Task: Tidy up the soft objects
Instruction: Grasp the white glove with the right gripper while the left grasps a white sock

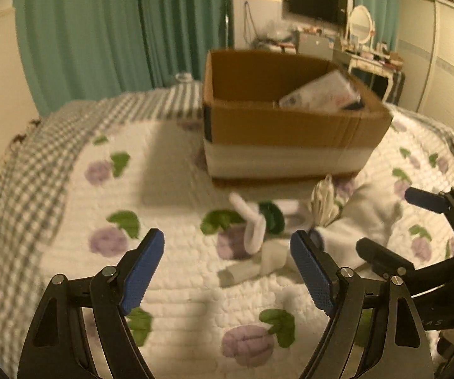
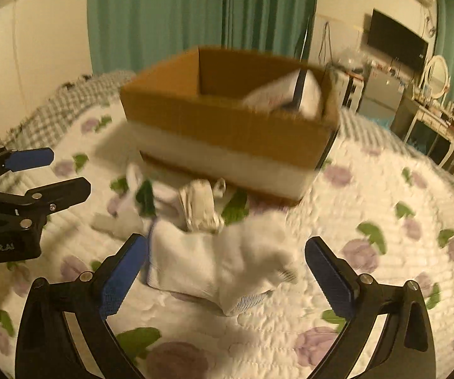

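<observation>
On the flowered quilt of the bed, the left gripper hangs with jaws wide apart, empty, near a thin white sock. Right of it a white sock pile lies between the right gripper jaws, also spread wide, gripping nothing. The cardboard box stands beyond.

White lettering ending in "nRobot.AI" runs along the black body of my left gripper, its first letters cut off at the frame's edge in the right wrist view. Faint letters reading roughly "A S" mark the black body of my right gripper in the left wrist view, too dim to make out in full. Print on the white package inside the cardboard box is too blurred to read.
</observation>
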A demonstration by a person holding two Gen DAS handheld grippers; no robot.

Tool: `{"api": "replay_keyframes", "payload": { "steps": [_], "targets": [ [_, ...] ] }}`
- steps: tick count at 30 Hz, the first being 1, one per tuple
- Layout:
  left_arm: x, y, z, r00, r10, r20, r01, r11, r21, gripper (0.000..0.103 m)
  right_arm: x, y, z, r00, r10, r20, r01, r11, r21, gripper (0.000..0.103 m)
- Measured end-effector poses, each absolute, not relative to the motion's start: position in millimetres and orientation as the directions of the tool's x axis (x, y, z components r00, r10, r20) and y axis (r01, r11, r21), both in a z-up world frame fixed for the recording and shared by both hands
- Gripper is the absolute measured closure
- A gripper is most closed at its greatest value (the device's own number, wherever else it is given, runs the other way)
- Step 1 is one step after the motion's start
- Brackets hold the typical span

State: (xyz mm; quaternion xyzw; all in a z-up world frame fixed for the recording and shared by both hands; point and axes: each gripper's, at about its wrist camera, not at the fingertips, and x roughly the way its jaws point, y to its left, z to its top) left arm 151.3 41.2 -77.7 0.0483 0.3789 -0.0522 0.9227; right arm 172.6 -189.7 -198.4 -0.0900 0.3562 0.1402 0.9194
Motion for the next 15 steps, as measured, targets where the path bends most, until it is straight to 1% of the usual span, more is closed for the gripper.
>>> {"api": "replay_keyframes", "payload": {
  "steps": [2,7,10,12,14,15],
  "targets": [
    [155,41,-93,0.696,-0.064,-0.715,0.136,0.99,0.044,0.02,180,-190,-212,0.688,0.188,-0.701,-0.322,0.945,-0.062,0.002],
    [159,39,-123,0.666,-0.061,-0.743,0.153,0.987,0.057,0.02,196,-188,-232,0.674,0.145,-0.724,-0.318,0.942,-0.107,0.002],
    [158,36,-132,0.662,-0.054,-0.748,0.168,0.983,0.078,0.02,204,-188,-241,0.668,0.121,-0.735,-0.304,0.945,-0.12,0.002],
    [157,33,-136,0.658,-0.055,-0.751,0.181,0.98,0.087,0.02,207,-191,-241,0.67,0.121,-0.732,-0.294,0.949,-0.113,0.006],
    [156,29,-140,0.646,-0.073,-0.76,0.203,0.976,0.078,0.02,207,-197,-238,0.683,0.125,-0.719,-0.279,0.955,-0.099,0.018],
    [156,28,-142,0.642,-0.08,-0.762,0.212,0.974,0.076,0.02,206,-199,-236,0.686,0.133,-0.715,-0.277,0.957,-0.088,0.02]
  ]
}}
